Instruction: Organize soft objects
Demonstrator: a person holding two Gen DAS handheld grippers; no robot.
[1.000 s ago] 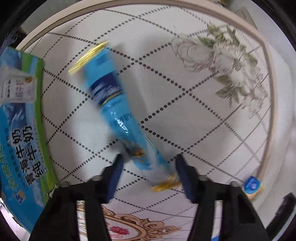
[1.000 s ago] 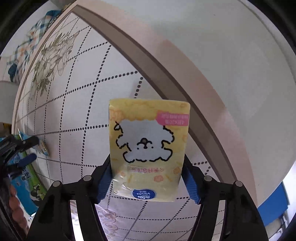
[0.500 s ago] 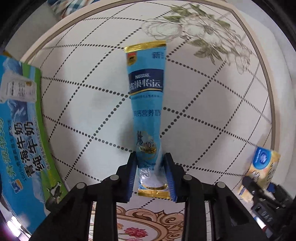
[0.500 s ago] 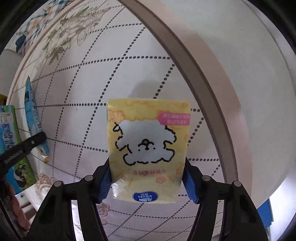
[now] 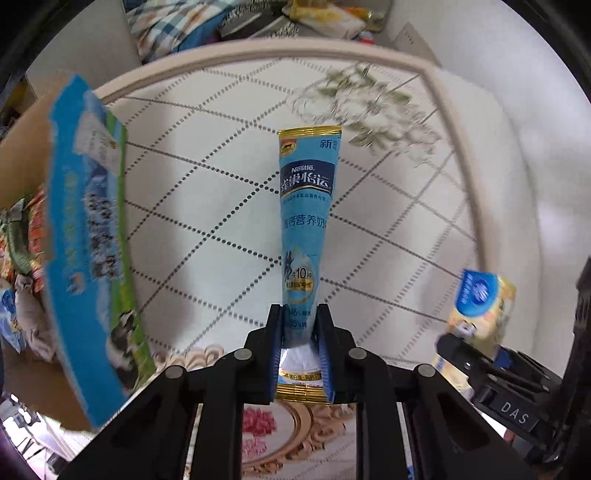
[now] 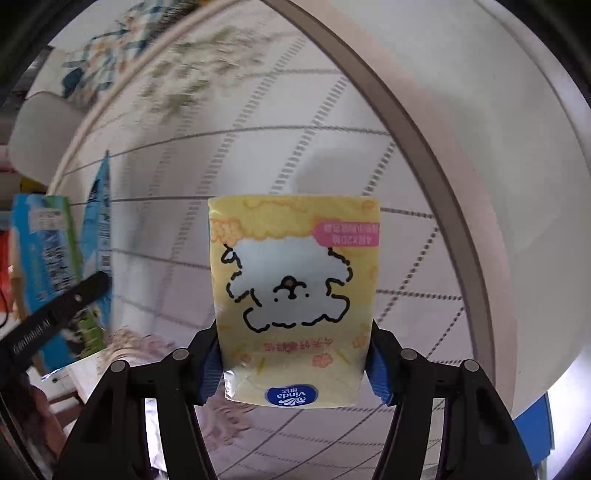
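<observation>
The left claw [image 5: 300, 352] is clenched on the lower end of a long blue Nestle sachet [image 5: 306, 221], which stands up out of the jaws above the worktop [image 5: 207, 206], its gold-edged top pointing toward the far rim. The right claw [image 6: 291, 363] is clenched on a yellow Vinda tissue pack [image 6: 293, 295], gripping it by both side edges with the printed dog face toward the camera.

A blue and green milk carton box [image 5: 88, 236] stands close on the left, its flap edge near the sachet's side; soft packets are piled inside it. Between box and sachet the dotted diamond pattern of the worktop shows bare, and more bare surface stretches to the right as far as the curved beige border [image 6: 417, 147]. Beyond the far rim lies checked cloth [image 5: 173, 26].
</observation>
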